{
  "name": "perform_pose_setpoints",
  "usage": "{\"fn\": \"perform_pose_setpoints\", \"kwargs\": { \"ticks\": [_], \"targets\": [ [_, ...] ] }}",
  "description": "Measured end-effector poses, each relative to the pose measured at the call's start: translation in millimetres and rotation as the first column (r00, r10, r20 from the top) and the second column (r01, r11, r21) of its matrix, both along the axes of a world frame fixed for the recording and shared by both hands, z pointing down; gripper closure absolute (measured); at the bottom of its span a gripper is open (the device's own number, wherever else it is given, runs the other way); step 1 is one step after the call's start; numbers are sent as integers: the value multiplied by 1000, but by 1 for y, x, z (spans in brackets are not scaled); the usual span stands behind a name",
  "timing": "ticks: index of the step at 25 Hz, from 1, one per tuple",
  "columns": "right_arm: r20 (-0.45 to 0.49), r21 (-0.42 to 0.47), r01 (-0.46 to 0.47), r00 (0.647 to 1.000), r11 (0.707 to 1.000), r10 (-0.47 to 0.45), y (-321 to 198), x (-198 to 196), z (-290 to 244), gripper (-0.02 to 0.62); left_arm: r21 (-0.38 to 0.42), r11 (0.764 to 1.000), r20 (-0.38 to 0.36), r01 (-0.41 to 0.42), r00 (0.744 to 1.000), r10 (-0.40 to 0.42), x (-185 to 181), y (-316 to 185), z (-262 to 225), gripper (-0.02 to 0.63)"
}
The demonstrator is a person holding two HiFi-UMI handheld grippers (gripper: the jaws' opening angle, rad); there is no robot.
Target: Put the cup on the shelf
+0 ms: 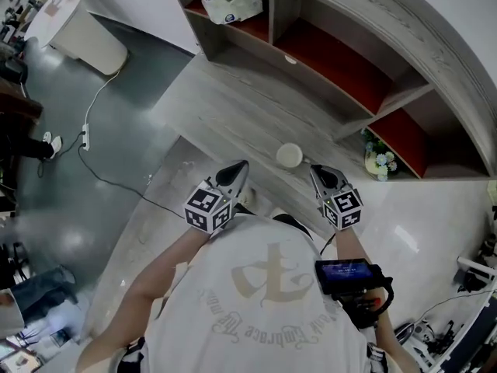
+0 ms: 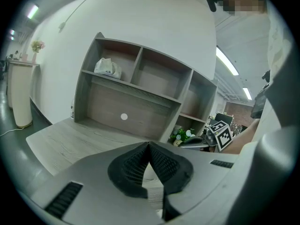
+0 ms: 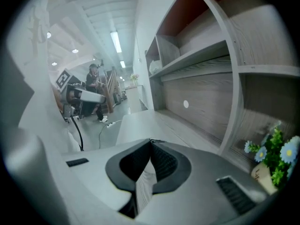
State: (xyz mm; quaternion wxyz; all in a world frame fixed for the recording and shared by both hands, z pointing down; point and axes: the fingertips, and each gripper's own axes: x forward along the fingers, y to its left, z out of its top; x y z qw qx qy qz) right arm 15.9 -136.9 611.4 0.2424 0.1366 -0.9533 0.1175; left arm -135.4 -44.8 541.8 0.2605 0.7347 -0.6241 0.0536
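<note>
White cup (image 1: pixel 290 155) stands on the grey worktop (image 1: pixel 210 107) in front of the shelf (image 1: pixel 342 68), not yet lifted. Left gripper (image 1: pixel 240 169) & right gripper (image 1: pixel 317 172) flank it, both w/ jaws together, empty, prob. lining up for a grasp.

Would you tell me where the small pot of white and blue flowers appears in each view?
Head view: flower pot right of centre.
Left gripper view: flower pot right of centre.
Right gripper view: flower pot lower right.
Shared landmark: white round dot on back of grey shelf.
</note>
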Motion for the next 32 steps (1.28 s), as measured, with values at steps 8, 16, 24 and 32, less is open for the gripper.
{"fn": "perform_pose_setpoints", "kwargs": {
  "ticks": [8, 16, 24, 32],
  "targets": [
    [-70, 27, 85, 994, 996, -83, 3, -12, 23, 589, -25, 999, -3, 46, 999, -46, -10, 13, 8, 604],
    [-75, -7, 100, 992, 995, -100, -2, -23, 37, 460, -43, 997, -5, 69, 998, -69, -15, 22, 14, 604],
    [-112, -49, 150, 982, 987, -155, -3, -29, 58, 290, -44, 995, 7, 92, 996, -92, -17, 21, 12, 604],
    [-184, -74, 215, 957, 974, -225, -1, -45, 86, 150, -55, 990, 14, 133, 991, -132, -25, 28, 12, 604]
  ]
}}
